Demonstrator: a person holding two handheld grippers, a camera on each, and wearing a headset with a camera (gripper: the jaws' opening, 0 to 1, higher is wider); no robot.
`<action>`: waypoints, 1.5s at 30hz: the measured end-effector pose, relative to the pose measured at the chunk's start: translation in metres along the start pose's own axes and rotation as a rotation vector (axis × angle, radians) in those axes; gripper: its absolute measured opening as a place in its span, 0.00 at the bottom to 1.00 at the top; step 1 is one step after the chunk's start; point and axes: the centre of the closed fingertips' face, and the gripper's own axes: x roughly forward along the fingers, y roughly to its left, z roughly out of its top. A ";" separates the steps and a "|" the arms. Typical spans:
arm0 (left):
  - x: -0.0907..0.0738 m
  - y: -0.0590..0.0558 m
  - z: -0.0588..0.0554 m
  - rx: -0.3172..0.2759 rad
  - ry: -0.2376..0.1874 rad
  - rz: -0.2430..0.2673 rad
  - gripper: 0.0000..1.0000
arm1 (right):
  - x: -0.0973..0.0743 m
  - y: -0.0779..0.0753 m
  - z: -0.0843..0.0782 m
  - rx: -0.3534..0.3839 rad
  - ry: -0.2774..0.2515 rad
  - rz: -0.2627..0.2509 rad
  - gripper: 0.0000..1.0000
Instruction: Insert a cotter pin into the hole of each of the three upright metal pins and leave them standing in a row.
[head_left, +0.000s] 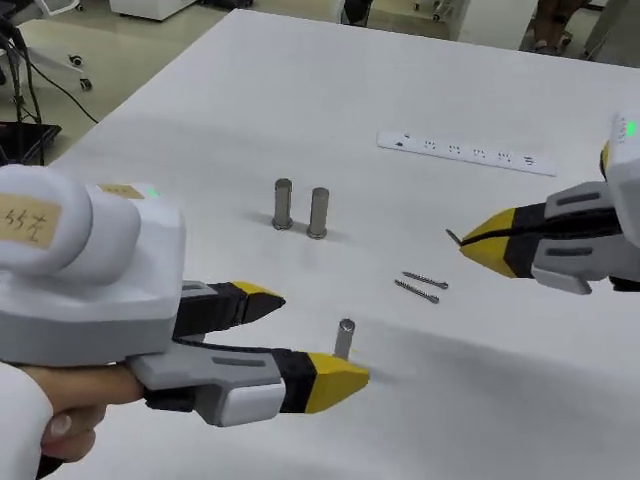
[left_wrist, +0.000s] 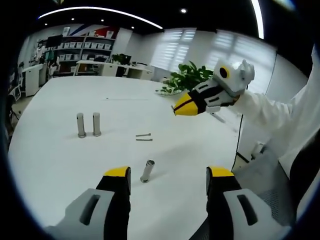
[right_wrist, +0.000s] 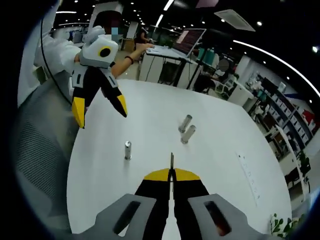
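Two upright metal pins (head_left: 283, 203) (head_left: 318, 212) stand side by side mid-table. A third metal pin (head_left: 345, 338) stands nearer, just ahead of the fingertips of my open left gripper (head_left: 312, 338). In the left gripper view this pin (left_wrist: 147, 171) sits between the spread jaws, closer to the left one. My right gripper (head_left: 478, 243) hovers at the right, shut on a thin cotter pin (right_wrist: 171, 162) that sticks out past its tips. Two loose cotter pins (head_left: 421, 285) lie on the table between the grippers.
A white power strip (head_left: 465, 152) lies farther back on the white table (head_left: 250, 110). Office desks, shelves and a plant surround the table, and a person sits at a laptop in the right gripper view.
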 end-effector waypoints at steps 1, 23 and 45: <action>0.002 -0.003 0.002 -0.022 -0.011 -0.016 0.56 | 0.000 0.003 0.000 -0.017 0.003 -0.002 0.00; 0.035 -0.034 0.027 -0.045 -0.039 -0.139 0.18 | -0.006 0.060 0.010 -0.140 -0.025 0.099 0.00; 0.043 -0.044 0.027 -0.117 -0.045 -0.173 0.01 | -0.005 0.077 0.020 -0.173 -0.044 0.133 0.00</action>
